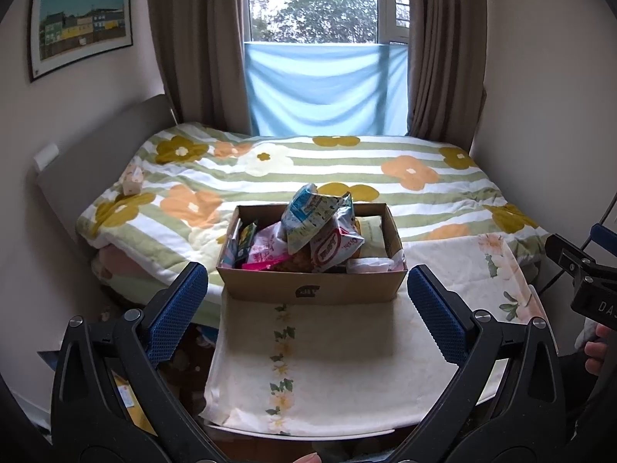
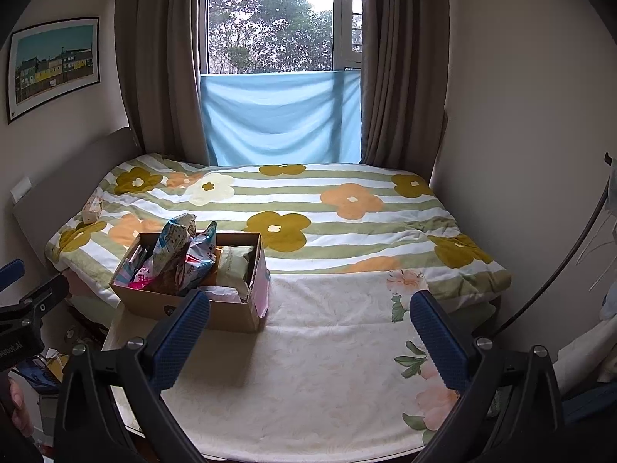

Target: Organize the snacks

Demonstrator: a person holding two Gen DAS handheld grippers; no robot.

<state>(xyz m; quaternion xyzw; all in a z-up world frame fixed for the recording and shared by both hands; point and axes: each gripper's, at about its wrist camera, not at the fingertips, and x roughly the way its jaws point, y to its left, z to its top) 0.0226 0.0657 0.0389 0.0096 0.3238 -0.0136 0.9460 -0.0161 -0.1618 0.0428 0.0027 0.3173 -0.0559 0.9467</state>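
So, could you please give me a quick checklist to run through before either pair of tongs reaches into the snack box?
1. Left tongs open and holding nothing: ok.
2. Right tongs open and holding nothing: ok.
3. Cardboard box upright on the cloth-covered table: ok.
4. Top snack, the blue and white bag, sticking out above the rim and reachable: ok.
5. Bare cloth to the right of the box free for laying snacks out: ok.
6. Bags at the bottom of the box loose or wedged: cannot tell.
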